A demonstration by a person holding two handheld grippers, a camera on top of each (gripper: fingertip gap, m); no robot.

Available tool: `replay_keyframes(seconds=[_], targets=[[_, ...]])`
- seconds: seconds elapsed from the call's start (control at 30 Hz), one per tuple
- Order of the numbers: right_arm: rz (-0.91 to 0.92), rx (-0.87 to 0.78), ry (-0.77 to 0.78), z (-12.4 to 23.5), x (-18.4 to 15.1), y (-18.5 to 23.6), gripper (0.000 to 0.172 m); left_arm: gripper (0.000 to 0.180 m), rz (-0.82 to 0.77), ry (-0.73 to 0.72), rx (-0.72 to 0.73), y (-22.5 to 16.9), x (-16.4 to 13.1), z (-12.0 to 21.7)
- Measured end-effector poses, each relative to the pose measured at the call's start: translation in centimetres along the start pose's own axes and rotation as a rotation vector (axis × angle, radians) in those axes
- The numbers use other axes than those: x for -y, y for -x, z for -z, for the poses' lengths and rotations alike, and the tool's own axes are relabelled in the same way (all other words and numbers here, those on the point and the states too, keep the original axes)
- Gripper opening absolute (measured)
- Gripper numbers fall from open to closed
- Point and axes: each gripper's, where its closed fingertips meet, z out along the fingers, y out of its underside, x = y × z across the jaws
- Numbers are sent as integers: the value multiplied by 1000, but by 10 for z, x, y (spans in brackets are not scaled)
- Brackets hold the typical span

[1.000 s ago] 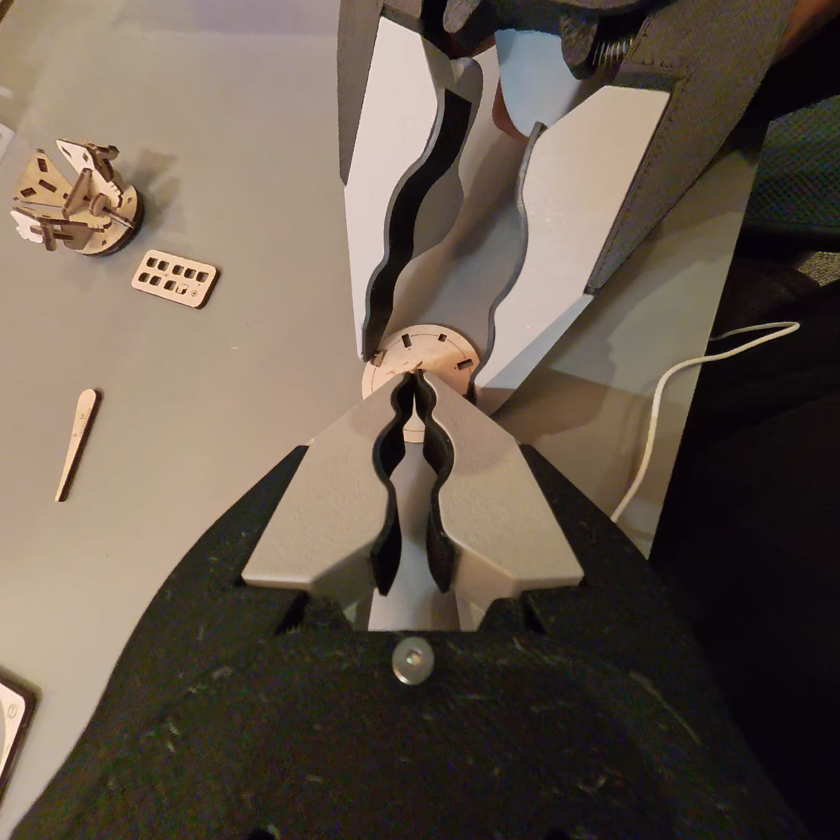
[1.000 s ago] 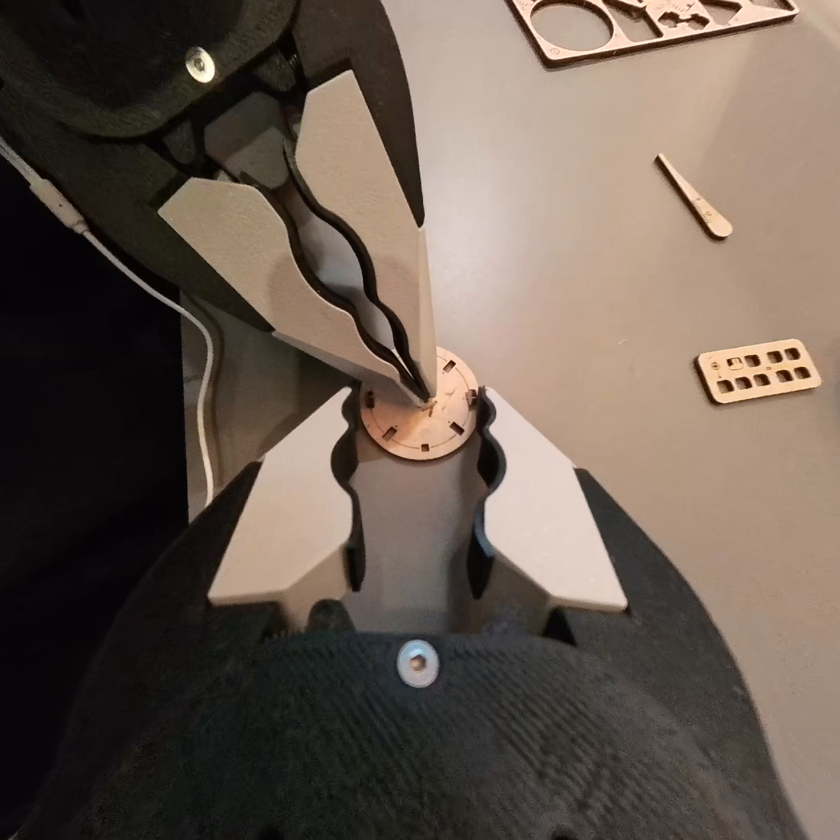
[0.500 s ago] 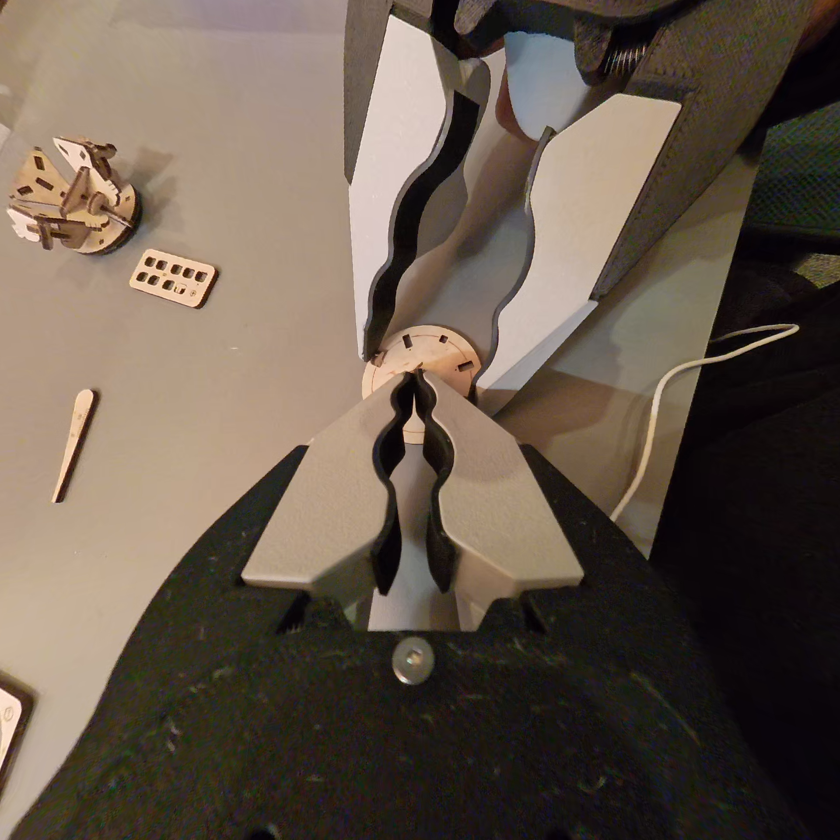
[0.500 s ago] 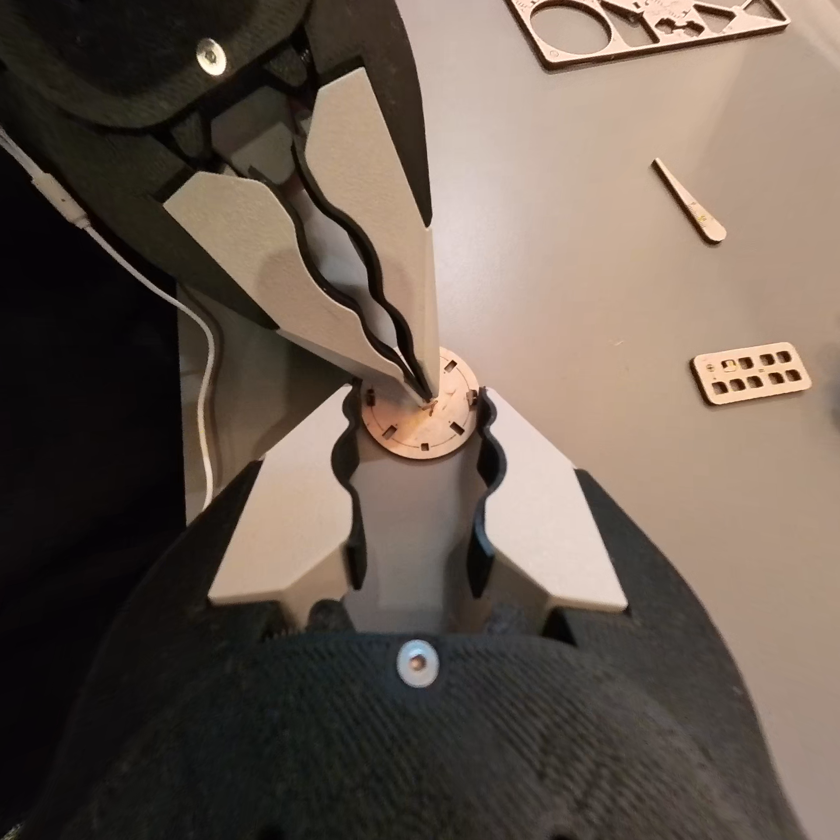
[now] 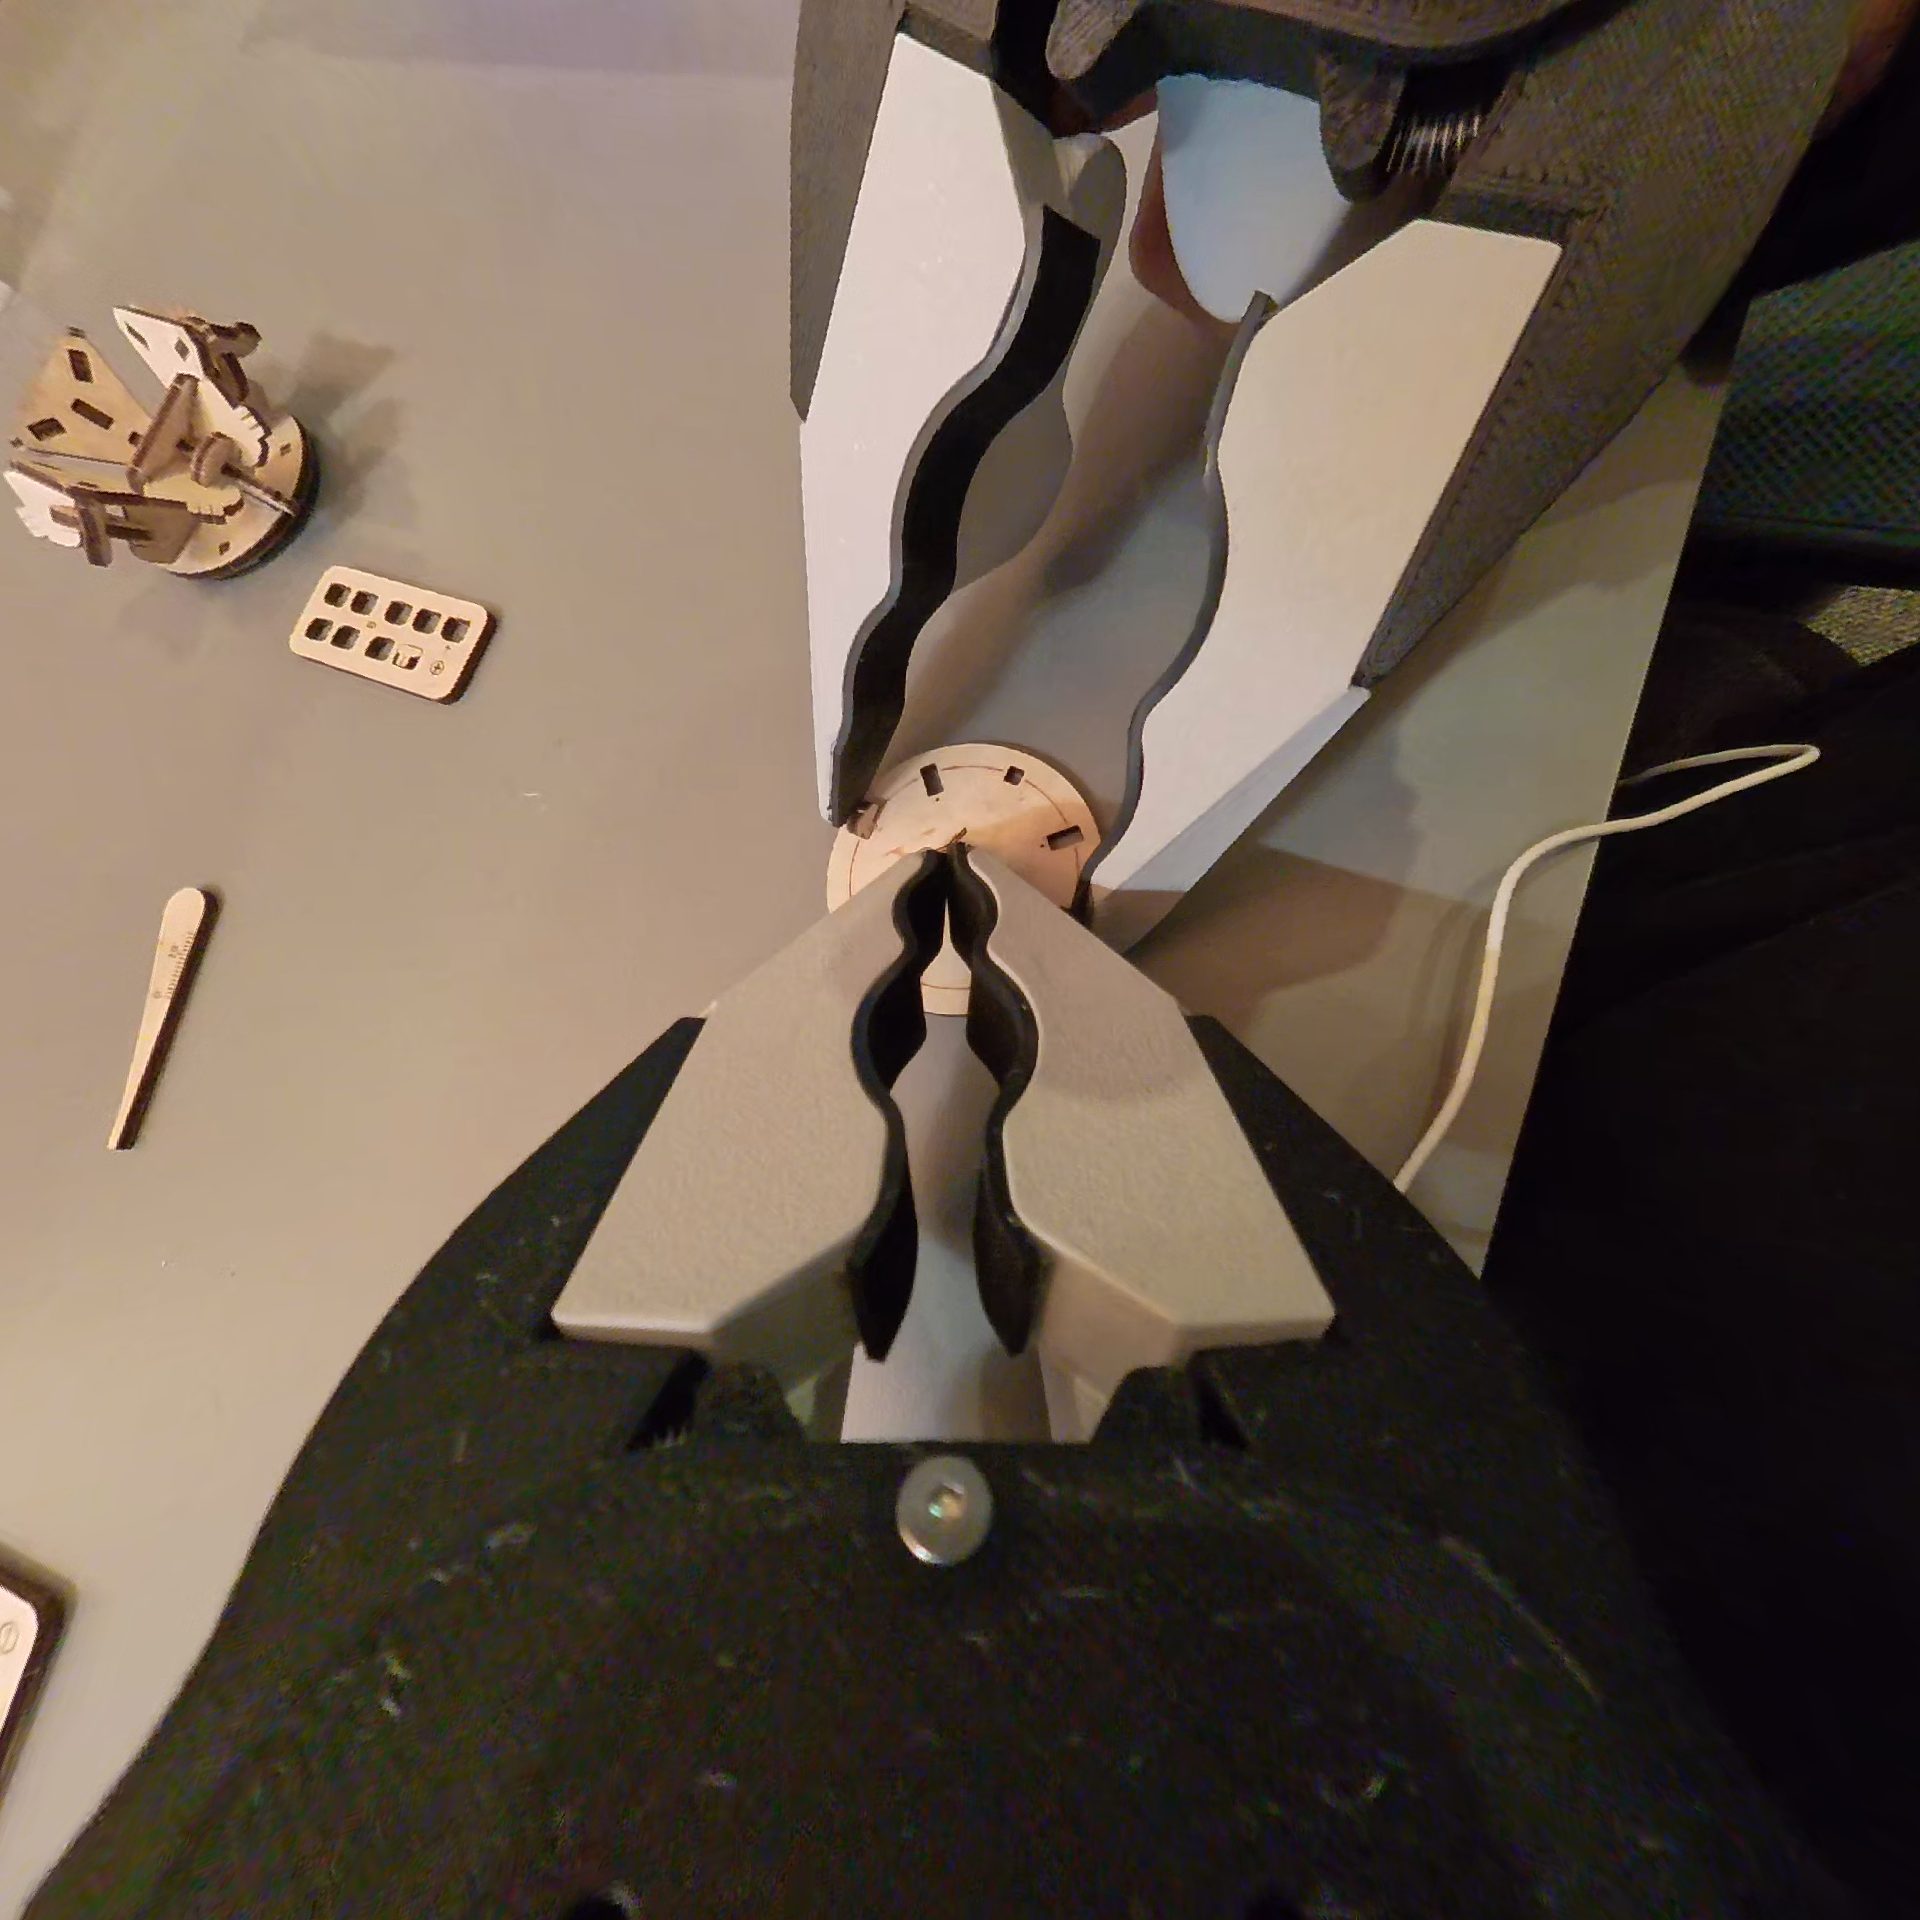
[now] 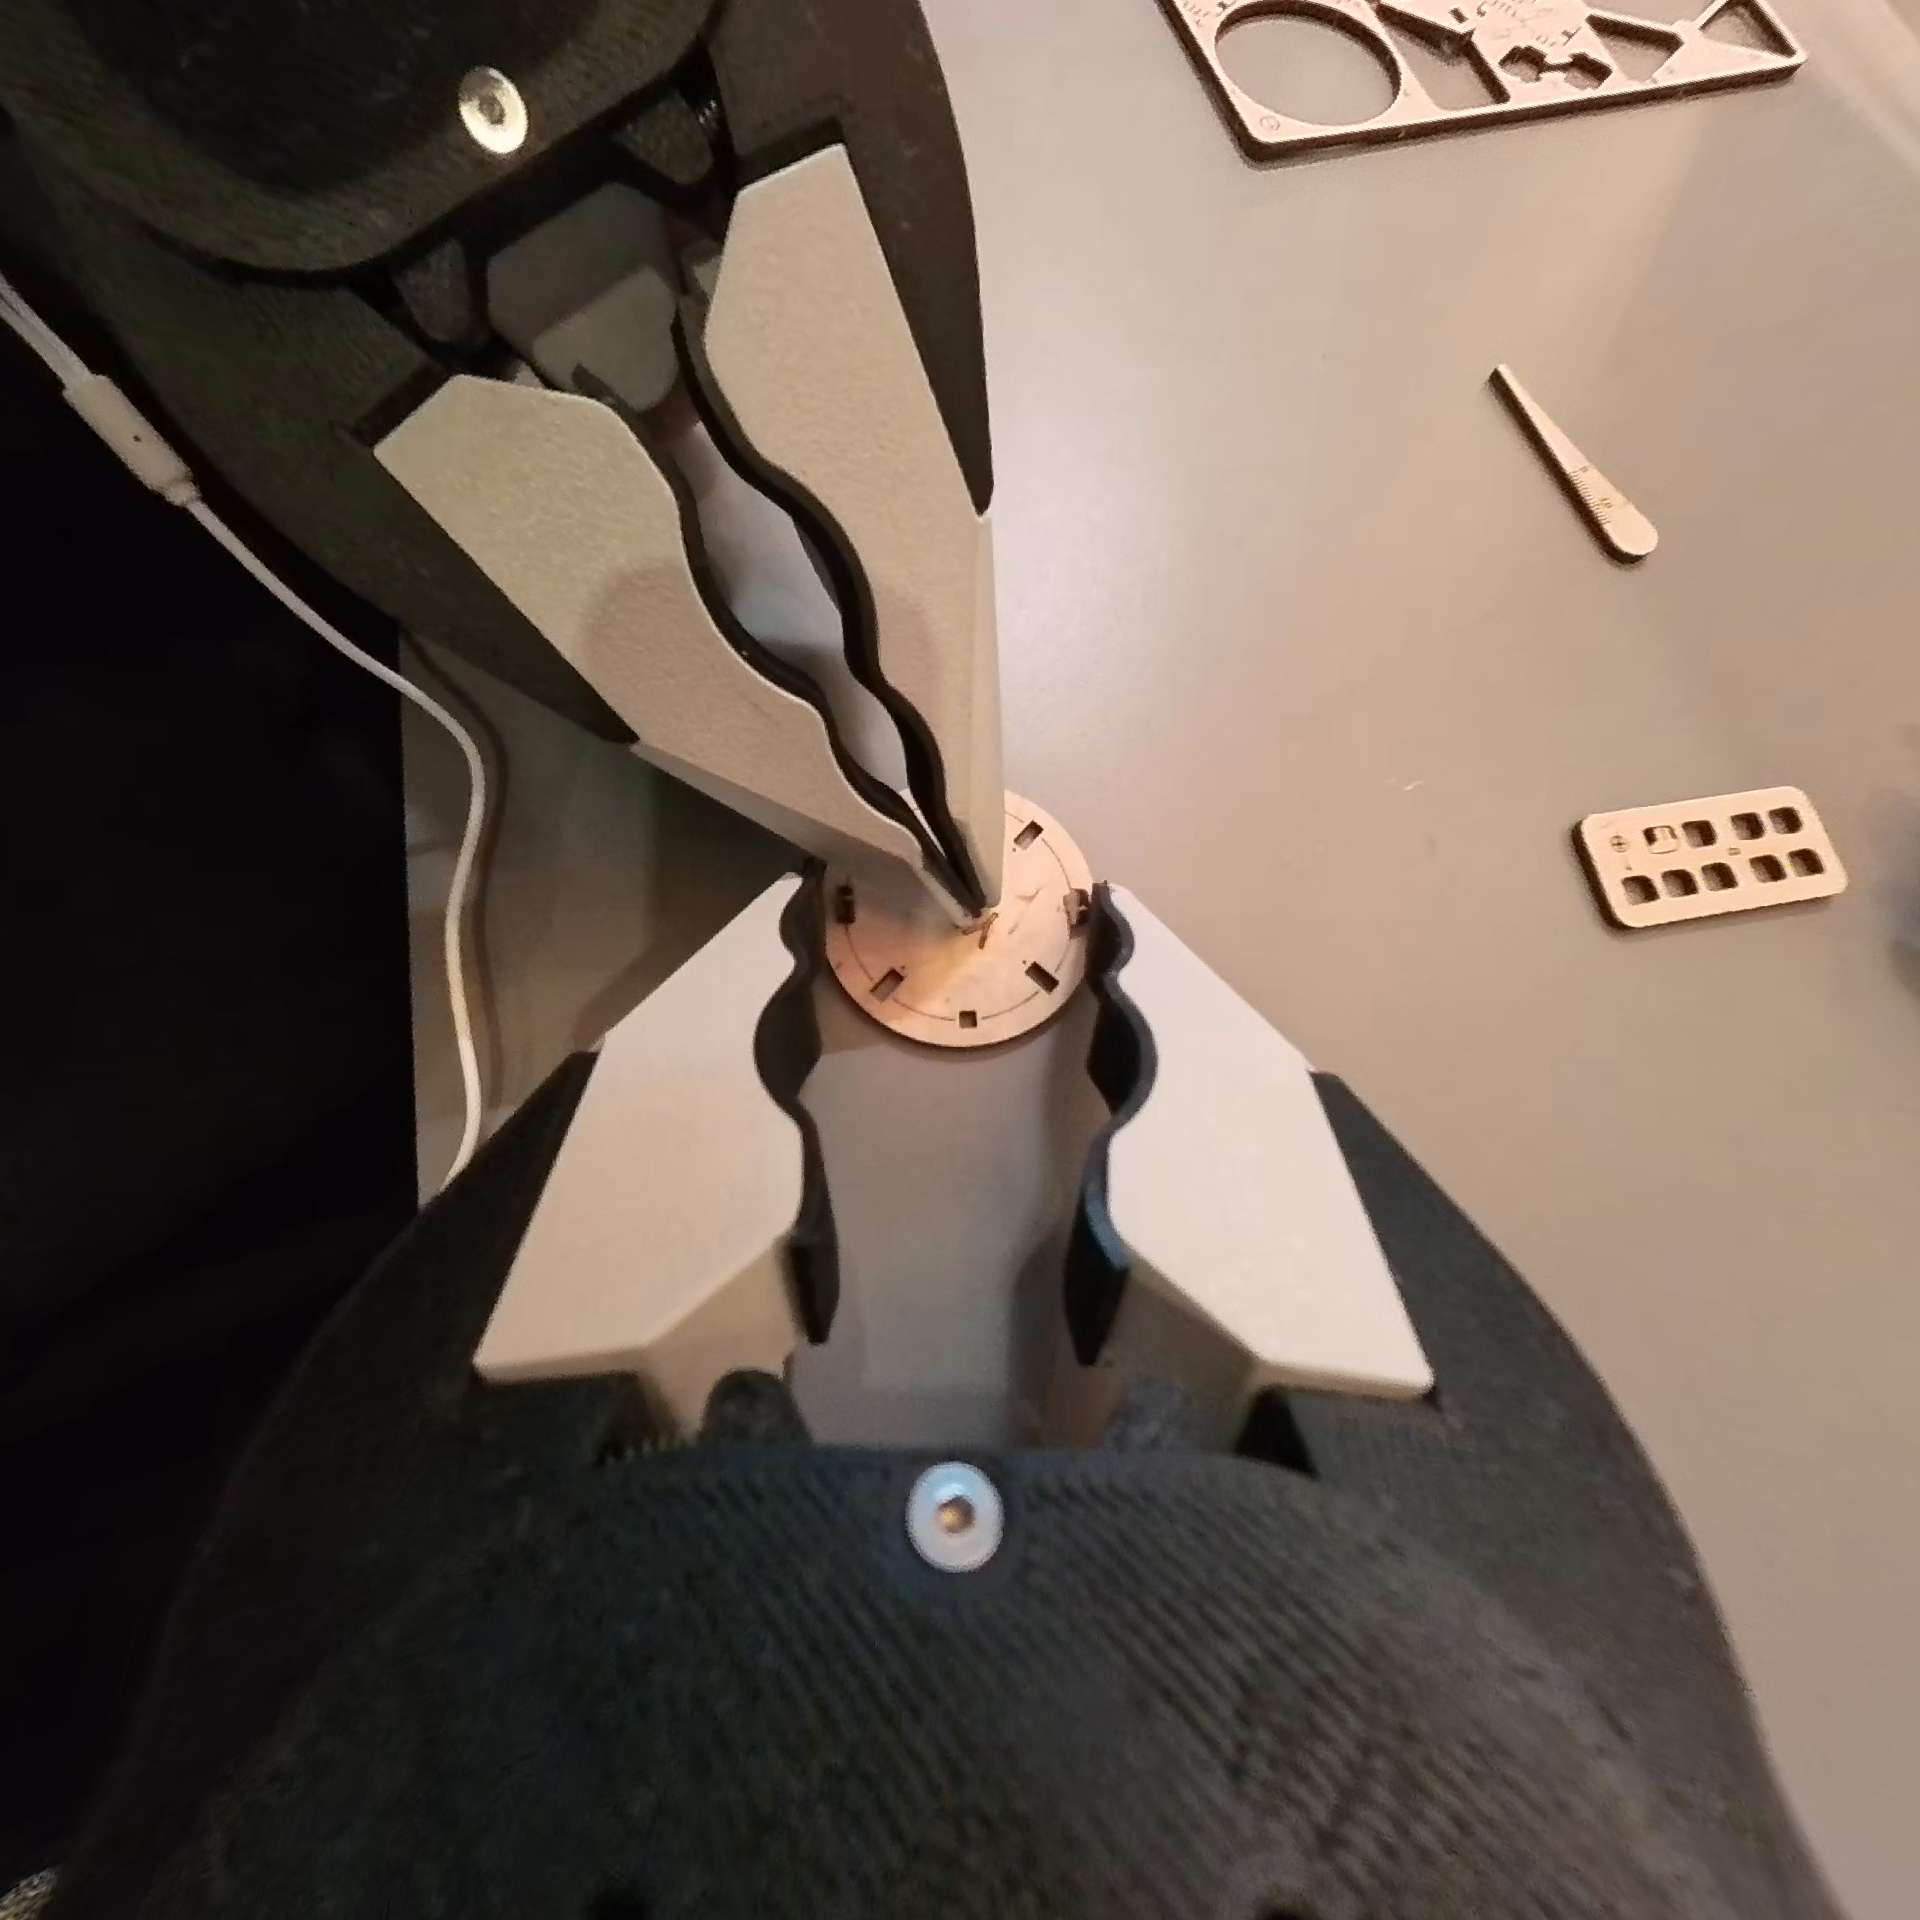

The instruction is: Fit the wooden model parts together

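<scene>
A round wooden disc [image 5: 987, 800] with small slots lies on the grey table [image 5: 520, 312] near its edge. My right gripper [image 6: 961, 914] is shut on the disc [image 6: 956, 987], one pad on each side of its rim. It shows from the front in the left wrist view [image 5: 982, 821]. My left gripper [image 5: 951, 850] is shut, with its tips pressed down at the disc's centre. It reaches in from the upper left in the right wrist view [image 6: 971, 904]. A tiny brown sliver shows at its tips; I cannot tell whether it is pinched.
A half-built wooden model [image 5: 156, 457], a small slotted wooden plate [image 5: 390, 634] and a tapered wooden stick [image 5: 161, 1013] lie to the left. A cut-out wooden sheet [image 6: 1486, 62] lies farther off. A white cable [image 5: 1486, 935] hangs over the table edge.
Almost nothing. Both grippers stay on the disc, the left one shut at its centre and the right one on its rim; the views shift only slightly.
</scene>
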Motion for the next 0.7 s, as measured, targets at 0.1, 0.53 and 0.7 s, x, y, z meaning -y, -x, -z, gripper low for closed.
replay_keyframes(seconds=[0.1, 0.53, 0.7], targets=[[4, -3, 0, 0, 0, 0, 50, 1, 1, 0, -1, 0, 0, 0], [-25, -12, -18, 3, 2, -2, 51, 1, 4, 0, -1, 0, 0, -1], [-267, -74, -323, 40, 32, -40, 52, 1, 5, 0, -1, 0, 0, -1]])
